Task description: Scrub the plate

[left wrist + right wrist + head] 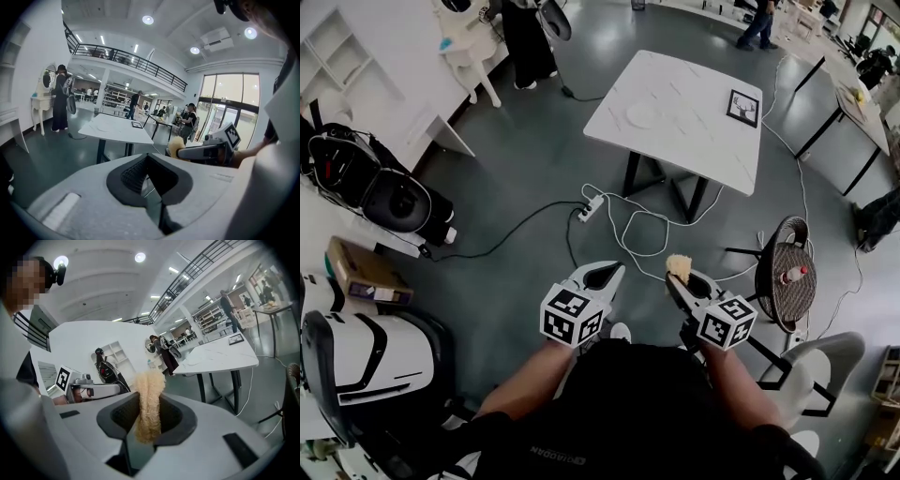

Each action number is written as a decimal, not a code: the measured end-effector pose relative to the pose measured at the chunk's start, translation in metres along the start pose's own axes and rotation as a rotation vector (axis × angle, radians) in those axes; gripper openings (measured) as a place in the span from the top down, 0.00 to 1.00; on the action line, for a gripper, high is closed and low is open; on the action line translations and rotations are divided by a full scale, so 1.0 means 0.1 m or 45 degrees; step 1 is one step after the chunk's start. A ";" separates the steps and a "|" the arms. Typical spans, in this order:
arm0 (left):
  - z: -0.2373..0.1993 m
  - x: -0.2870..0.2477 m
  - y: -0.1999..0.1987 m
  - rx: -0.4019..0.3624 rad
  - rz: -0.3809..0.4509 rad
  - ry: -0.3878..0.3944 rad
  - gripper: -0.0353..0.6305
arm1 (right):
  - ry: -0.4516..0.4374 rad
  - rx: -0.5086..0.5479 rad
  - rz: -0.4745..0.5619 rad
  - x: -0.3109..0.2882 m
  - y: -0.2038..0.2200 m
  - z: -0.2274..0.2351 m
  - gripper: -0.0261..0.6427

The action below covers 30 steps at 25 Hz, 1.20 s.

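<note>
A white round plate (643,115) lies on a white table (694,141) some way ahead of me, beside a black-and-white marker card (743,107). Both grippers are held close to my body, far short of the table. My right gripper (682,277) is shut on a tan fluffy sponge (679,265); in the right gripper view the sponge (150,385) stands upright between the jaws of the right gripper (149,401). My left gripper (602,276) is shut with nothing in it, and the left gripper (149,159) shows its pads together. The table (117,129) shows beyond it.
A power strip (589,208) and looping white cables lie on the grey floor before the table. A wicker chair (786,272) with a bottle stands at my right, a cardboard box (364,272) and a black bag (394,199) at my left. People stand at the back.
</note>
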State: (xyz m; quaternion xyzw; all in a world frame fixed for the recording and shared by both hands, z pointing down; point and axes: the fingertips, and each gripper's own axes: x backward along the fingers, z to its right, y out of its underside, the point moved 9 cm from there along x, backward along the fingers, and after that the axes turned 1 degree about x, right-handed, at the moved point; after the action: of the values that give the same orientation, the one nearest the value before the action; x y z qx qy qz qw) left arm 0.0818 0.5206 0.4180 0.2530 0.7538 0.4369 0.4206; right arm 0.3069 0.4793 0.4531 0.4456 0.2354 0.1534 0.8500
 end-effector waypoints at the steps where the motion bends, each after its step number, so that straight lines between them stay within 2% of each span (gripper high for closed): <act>1: -0.06 0.02 0.00 0.003 -0.001 0.002 0.95 | 0.008 -0.010 -0.007 -0.06 0.01 0.00 0.81; 16: -0.75 0.30 0.06 0.067 0.009 -0.064 0.95 | -0.035 0.027 -0.057 -0.77 -0.11 -0.23 0.80; 30: -1.39 0.11 -0.10 0.143 0.003 -0.155 0.95 | -0.133 0.012 -0.106 -1.67 -0.44 0.05 0.80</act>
State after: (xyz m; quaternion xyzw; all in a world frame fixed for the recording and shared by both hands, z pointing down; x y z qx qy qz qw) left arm -0.0425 0.4616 0.4414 0.3031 0.7499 0.3782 0.4503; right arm 0.1716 0.3728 0.4633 0.4469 0.2099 0.0934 0.8646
